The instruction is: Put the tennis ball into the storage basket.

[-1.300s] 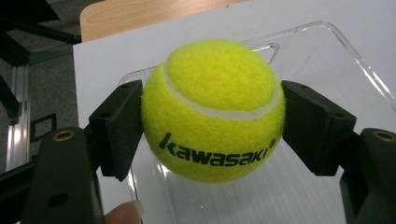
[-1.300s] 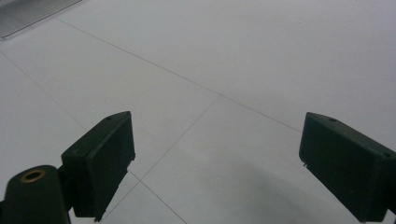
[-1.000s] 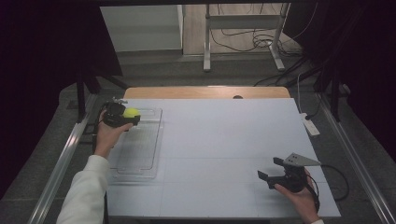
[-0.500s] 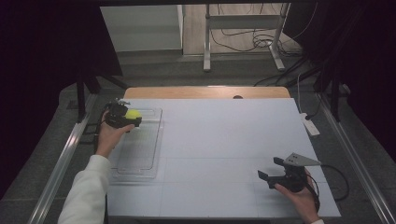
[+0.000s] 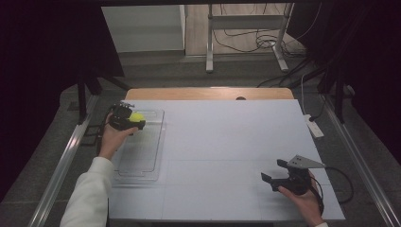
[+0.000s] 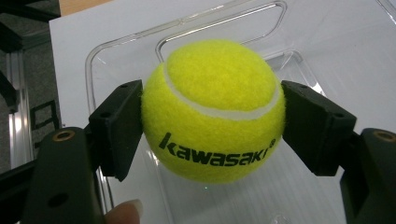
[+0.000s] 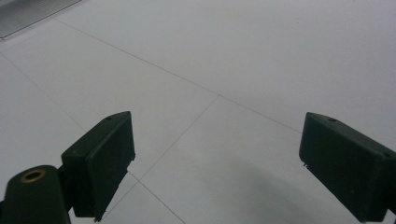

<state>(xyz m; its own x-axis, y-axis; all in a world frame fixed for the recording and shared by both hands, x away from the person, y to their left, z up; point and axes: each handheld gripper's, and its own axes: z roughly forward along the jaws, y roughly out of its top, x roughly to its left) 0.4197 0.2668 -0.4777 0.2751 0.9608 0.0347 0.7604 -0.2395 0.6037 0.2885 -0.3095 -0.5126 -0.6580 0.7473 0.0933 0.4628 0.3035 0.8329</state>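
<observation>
The person is wearing a white long sleeve [image 5: 90,194] on the left arm. Both the left gripper [image 5: 126,120] and the right gripper [image 5: 279,174] are showing black blocky jaws; the right one is carrying a grey three-cornered plate [image 5: 302,162] and trailing a black cable [image 5: 343,182].

The right gripper [image 7: 215,168] has its two black jaws rising from the lower left and lower right of the frame, standing wide apart with nothing between them. Behind them the white table [image 7: 243,56] runs to the top edge, crossed by thin seam lines, and a ribbed metal rail [image 7: 28,11] cuts the upper left corner.
</observation>
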